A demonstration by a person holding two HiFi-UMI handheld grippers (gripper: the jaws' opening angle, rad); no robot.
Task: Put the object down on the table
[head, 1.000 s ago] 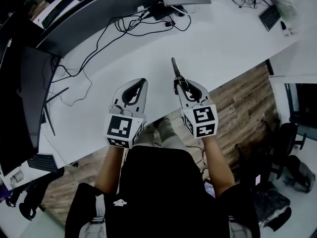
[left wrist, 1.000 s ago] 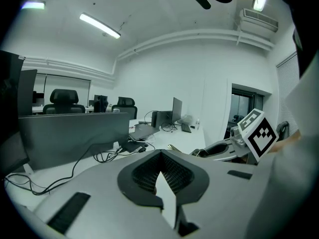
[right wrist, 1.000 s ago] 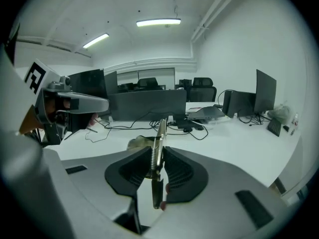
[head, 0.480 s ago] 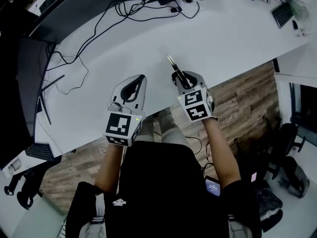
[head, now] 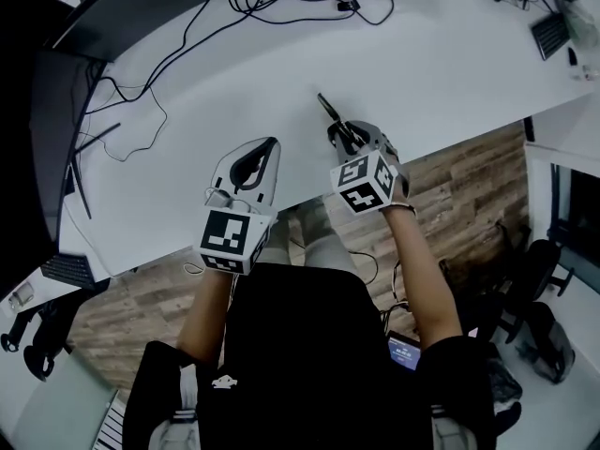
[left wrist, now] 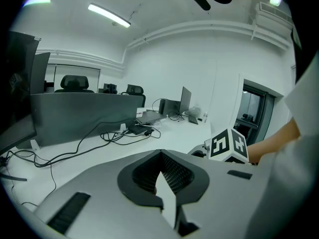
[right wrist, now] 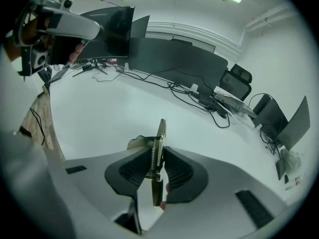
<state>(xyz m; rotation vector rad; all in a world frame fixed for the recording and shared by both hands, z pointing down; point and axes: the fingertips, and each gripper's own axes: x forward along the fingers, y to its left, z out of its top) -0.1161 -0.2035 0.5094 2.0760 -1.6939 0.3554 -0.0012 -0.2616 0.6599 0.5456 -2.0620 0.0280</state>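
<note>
My right gripper is shut on a slim dark metal tool with a small spring. The tool's tip points away from me over the white table. In the right gripper view the tool stands on edge between the black pads of the right gripper and juts out past them, low over the tabletop. I cannot tell whether its tip touches the table. My left gripper hovers to the left over the table's near edge, shut with nothing in it. In its own view the left gripper shows its pads meeting.
Black cables trail across the far left of the table toward dark monitors. A keyboard lies at the far right. The table's front edge runs just under both grippers, with wooden floor below.
My right gripper has tipped and drawn a little closer to the table's near edge with the tool still held. The left gripper has hardly moved.
</note>
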